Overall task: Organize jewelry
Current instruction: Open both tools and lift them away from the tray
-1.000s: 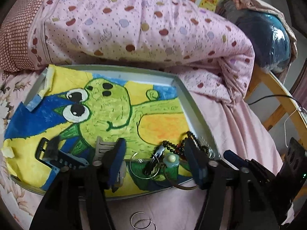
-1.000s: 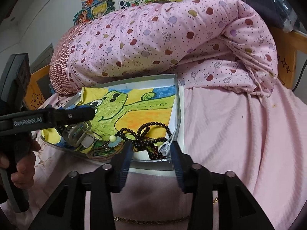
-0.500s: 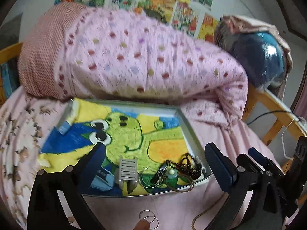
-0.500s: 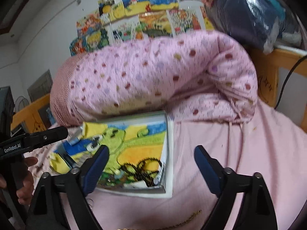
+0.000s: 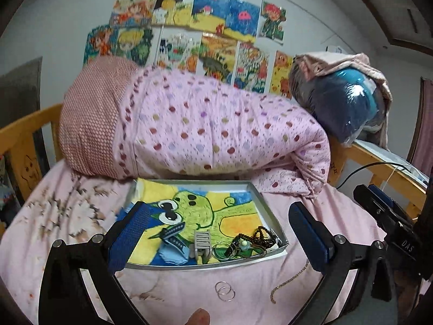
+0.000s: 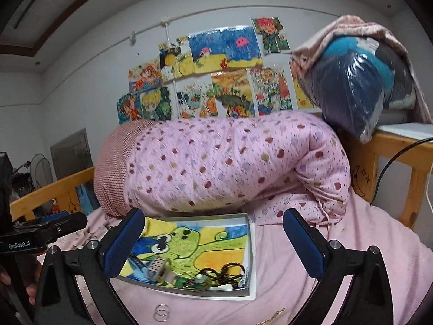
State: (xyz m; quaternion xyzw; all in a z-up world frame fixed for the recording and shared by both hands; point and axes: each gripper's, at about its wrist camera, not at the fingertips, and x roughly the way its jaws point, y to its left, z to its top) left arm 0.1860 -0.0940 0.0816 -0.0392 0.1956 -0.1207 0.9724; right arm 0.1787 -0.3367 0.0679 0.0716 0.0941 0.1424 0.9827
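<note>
Both grippers, left [image 5: 216, 241] and right [image 6: 212, 242], hang above the bed, fingers wide, empty. Gold chain [image 5: 289, 281] and paired rings [image 5: 224, 295] lie on the sheet before the tray [image 5: 205, 266]. Chain: light, limp, slippery; likely best pinched mid-length.

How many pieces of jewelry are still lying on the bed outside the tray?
3: two small rings touching, just in front of the tray, and a gold chain to their right. More may be hidden.

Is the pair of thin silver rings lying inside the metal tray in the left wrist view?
No, the silver rings lie on the pink sheet in front of the tray, outside its near rim.
</note>
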